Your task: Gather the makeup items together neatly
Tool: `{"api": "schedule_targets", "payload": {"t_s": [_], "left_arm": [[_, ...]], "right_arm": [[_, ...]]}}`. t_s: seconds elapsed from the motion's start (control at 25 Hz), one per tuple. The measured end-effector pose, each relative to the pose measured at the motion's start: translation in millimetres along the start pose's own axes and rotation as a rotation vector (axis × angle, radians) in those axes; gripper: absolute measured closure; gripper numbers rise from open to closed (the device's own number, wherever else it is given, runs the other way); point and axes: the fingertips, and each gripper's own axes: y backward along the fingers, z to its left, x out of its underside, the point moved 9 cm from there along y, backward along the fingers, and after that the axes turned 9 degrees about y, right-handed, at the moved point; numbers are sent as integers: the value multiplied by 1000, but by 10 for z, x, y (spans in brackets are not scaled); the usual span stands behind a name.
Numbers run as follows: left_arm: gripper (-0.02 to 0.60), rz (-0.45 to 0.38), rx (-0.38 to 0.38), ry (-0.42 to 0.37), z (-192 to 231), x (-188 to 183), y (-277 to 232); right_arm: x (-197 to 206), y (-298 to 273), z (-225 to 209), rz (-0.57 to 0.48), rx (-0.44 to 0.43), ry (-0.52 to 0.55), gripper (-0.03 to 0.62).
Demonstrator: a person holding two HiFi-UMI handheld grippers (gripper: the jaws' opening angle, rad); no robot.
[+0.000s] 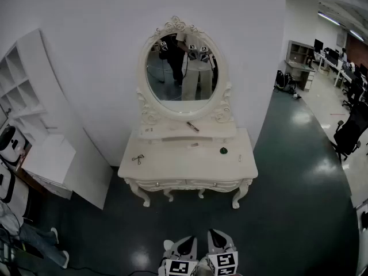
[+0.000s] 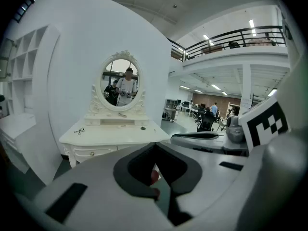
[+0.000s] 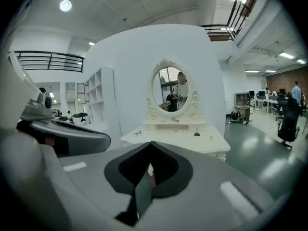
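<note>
A white dressing table (image 1: 172,168) with an oval mirror (image 1: 183,68) stands against the wall, well ahead of me. On its top lie an eyelash curler (image 1: 138,158), a small dark round item (image 1: 223,150) and a tiny pale item (image 1: 240,157). A dark stick (image 1: 192,126) lies on the raised shelf. My left gripper (image 1: 185,243) and right gripper (image 1: 217,238) sit side by side at the bottom edge, far from the table. Both are shut with nothing between the jaws. In the left gripper view the left gripper (image 2: 154,144) points at the table; the right gripper (image 3: 150,143) does the same.
A white shelving unit (image 1: 29,114) leans against the wall left of the table. Dark glossy floor (image 1: 287,200) lies between me and the table. Office chairs (image 1: 348,134) and desks stand far right. A person's legs (image 1: 34,243) show at the bottom left.
</note>
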Motion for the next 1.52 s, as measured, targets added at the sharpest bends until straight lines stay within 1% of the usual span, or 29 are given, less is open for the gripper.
{"api": "schedule_targets", "payload": {"t_s": [0.2, 0.32, 0.56, 0.76, 1.04, 1.28, 1.52], "left_arm": [[572, -6, -14, 26, 32, -5, 46], [572, 2, -11, 23, 51, 9, 53], [572, 14, -21, 50, 180, -6, 37], [572, 35, -9, 49, 344, -98, -67], [572, 50, 15, 74, 848, -388, -283], [572, 23, 47, 70, 1385, -846, -458], [572, 31, 89, 68, 1887, -933, -644]], "right_arm": [[-18, 1, 40, 3, -21, -2, 592], [-12, -15, 86, -12, -36, -19, 591], [30, -92, 109, -16, -33, -38, 591], [-19, -272, 117, 15, -4, -85, 591], [-262, -781, 237, 38, 18, -102, 591], [-721, -1347, 302, 12, 58, -74, 591], [-937, -1791, 462, 6, 86, -64, 591]]}}
